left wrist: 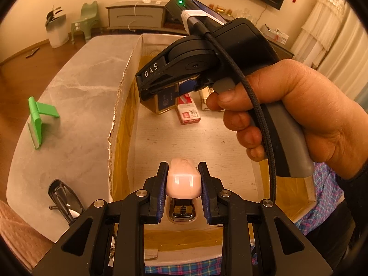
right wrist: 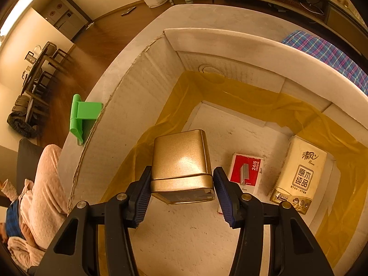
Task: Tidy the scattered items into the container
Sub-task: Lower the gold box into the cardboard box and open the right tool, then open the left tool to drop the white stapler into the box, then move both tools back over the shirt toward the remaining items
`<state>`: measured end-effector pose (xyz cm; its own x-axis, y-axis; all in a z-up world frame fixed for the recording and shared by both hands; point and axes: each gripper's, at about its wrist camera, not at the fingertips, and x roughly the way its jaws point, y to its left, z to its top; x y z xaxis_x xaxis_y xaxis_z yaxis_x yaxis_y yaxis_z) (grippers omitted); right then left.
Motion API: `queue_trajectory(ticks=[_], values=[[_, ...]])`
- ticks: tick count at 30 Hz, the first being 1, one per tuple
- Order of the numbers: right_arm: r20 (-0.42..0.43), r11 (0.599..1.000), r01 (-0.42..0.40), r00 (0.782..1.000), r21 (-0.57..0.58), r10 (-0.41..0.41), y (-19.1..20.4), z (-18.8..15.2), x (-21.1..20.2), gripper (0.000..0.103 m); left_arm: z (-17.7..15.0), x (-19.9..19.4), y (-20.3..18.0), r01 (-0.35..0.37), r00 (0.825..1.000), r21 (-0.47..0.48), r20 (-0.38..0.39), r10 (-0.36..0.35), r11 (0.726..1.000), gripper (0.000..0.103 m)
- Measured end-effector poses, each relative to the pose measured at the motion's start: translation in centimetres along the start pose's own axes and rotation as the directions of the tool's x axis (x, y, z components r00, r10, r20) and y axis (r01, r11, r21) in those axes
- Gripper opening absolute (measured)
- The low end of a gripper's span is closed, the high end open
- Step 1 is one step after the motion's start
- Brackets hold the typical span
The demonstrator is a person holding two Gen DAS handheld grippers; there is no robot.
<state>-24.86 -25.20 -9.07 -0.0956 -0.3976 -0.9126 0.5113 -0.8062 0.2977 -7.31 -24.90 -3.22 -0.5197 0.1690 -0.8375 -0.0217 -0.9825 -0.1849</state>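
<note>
My left gripper [left wrist: 182,169] is shut on a pale pink stapler [left wrist: 182,181], held over the near end of the white box [left wrist: 122,92], whose inside corners are taped in yellow. A hand [left wrist: 299,115] holds my right gripper [left wrist: 165,92] further in. It is shut on a gold tin [left wrist: 166,102] with a blue label, low over the box floor. In the right wrist view the right gripper [right wrist: 182,170] has its blue pads against both sides of the gold tin [right wrist: 181,161]. Inside the box [right wrist: 207,39] lie a red staples box [right wrist: 247,170] and a tissue pack [right wrist: 299,174].
A green plastic stand [left wrist: 39,119] sits on the grey marble table [left wrist: 80,80] left of the box, and dark glasses [left wrist: 64,197] lie near the table's front edge. A checked cloth [right wrist: 326,53] lies beyond the box. A person's legs in pink [right wrist: 46,184] are at the far left.
</note>
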Motion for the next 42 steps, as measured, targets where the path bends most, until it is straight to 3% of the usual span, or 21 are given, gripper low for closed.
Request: queue_trajectory(ticks=[6,15,29,42], values=[[0.014,0.999,0.001,1.0,0.032,-0.001,-0.5,0.4,0.2,0.054,0.5,0.3,0.2,0.013,1.0,-0.009,-0.028,-0.013,1.0,0.027],[0.031,0.995,-0.071,0.997,0.066,0.069,-1.2,-0.4,-2.1,0.058,0.2,-0.4,0.7,0.037,0.999,-0.049,-0.035,-0.038,0.998,0.033],[0.049,0.986,-0.164,0.985,0.012,0.164,-2.0,-6.1,-7.3,0.062,-0.8,-3.1,-2.0,-0.02,1.0,-0.011,-0.013,0.02,1.0,0.034],[0.116,0.988,-0.14,0.982,-0.06,0.146,-3.7,-10.8,-12.3,0.066,-2.1,-5.5,-5.8,-0.05,0.999,0.037,-0.001,0.05,0.998,0.036]])
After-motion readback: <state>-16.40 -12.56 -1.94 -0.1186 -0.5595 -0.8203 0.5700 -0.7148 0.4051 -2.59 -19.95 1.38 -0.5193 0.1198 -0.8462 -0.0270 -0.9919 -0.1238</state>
